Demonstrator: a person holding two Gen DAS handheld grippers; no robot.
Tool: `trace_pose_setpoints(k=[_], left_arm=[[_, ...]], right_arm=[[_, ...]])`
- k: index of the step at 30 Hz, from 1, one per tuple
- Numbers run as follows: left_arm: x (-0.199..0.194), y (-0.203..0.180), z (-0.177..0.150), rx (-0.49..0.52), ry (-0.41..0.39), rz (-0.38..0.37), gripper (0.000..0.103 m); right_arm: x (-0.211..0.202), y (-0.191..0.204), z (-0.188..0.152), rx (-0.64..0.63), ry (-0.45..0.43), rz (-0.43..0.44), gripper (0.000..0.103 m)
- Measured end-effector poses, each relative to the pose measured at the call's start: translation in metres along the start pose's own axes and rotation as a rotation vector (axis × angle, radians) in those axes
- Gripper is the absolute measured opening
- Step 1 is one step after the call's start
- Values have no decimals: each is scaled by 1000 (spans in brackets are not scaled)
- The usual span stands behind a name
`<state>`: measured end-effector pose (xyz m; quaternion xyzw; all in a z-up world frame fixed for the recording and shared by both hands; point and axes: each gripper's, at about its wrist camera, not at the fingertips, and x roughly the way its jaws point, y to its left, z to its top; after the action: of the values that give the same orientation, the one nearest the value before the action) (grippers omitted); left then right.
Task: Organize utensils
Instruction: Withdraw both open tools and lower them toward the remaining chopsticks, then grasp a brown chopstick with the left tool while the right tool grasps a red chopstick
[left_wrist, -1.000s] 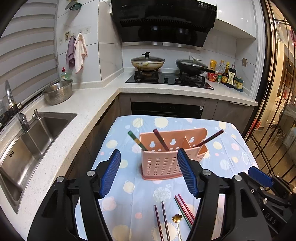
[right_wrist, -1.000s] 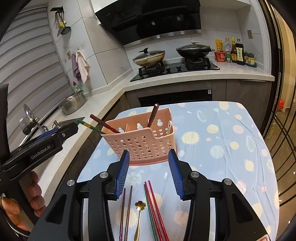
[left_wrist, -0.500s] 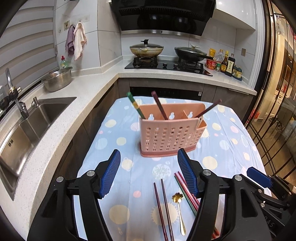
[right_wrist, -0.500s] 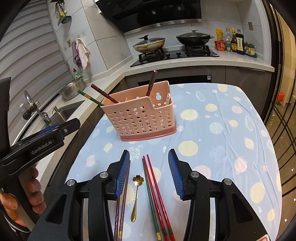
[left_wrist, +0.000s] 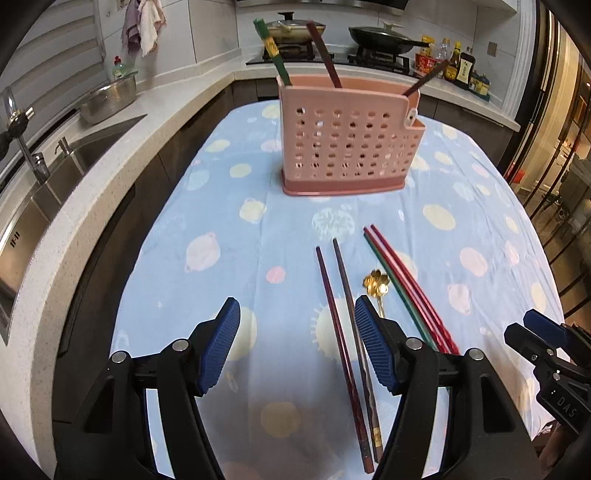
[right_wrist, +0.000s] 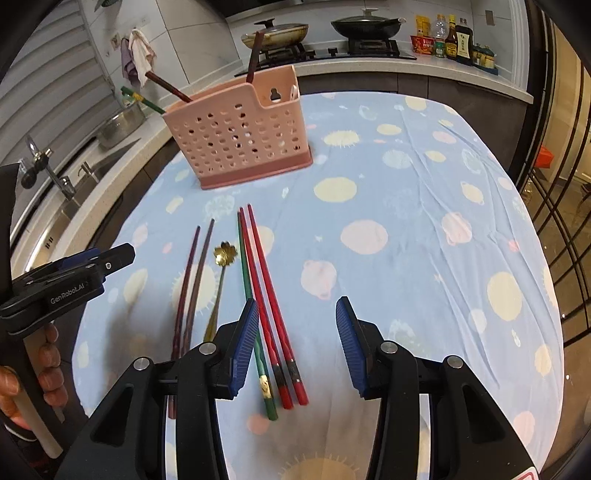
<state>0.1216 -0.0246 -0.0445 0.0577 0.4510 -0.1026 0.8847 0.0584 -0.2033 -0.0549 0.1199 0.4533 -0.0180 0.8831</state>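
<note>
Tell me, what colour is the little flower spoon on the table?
Gold. The small flower-shaped metal spoon shows best in the right wrist view.

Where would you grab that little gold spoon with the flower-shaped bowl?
Probably on the thin handle, about midway. The gold spoon lies flat on the tablecloth between the dark chopsticks and the green chopstick, so come straight down from above, the tongs closing across the handle. The neighbours lie close, so it is tight.
</note>
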Motion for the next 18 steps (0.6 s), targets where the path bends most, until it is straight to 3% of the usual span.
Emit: trace_pose_setpoints(k=[8,18], left_arm=[[19,-2,-39,13,95,-10,61],[27,-9,-56,34,144,-23,61]], right_arm=[[17,-8,-24,-7,68,-20,43],[29,-2,-30,-37,104,-12,41]])
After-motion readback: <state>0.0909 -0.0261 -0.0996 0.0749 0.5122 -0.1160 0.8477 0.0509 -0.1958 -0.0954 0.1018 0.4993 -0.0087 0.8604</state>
